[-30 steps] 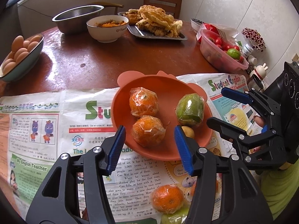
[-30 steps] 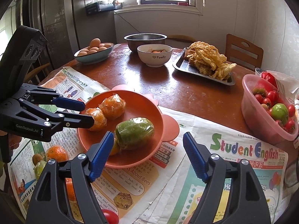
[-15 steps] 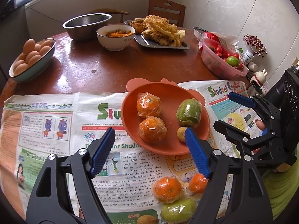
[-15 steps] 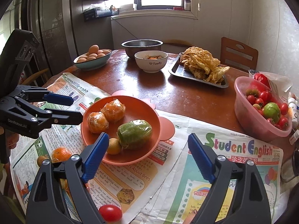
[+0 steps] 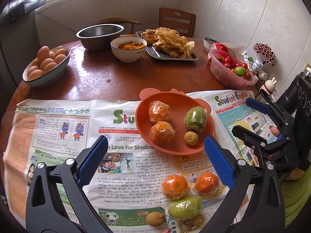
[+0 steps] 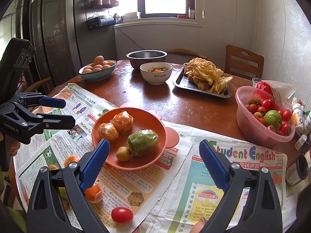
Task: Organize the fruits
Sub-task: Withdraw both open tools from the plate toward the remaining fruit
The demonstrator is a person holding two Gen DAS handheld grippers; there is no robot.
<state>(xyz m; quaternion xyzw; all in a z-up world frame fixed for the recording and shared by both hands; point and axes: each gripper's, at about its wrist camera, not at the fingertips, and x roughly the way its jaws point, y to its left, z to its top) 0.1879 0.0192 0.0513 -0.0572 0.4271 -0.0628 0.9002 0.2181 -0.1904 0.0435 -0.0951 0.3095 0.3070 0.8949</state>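
1. my left gripper (image 5: 155, 155) is spread wide, holding nothing.
2. my right gripper (image 6: 153, 155) is likewise wide apart, holding nothing.
3. orange plate (image 5: 167, 99) on the newspaper (image 5: 58, 128) carries two wrapped oranges (image 5: 159, 111), a green fruit (image 5: 195, 118) and a small yellow fruit (image 5: 191, 138).
4. more fruit (image 5: 175, 186) lies on the newspaper beside the plate.

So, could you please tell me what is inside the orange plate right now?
The orange plate holds two wrapped oranges, one wrapped green fruit and a small yellowish-brown fruit. Anything beneath them is hidden.
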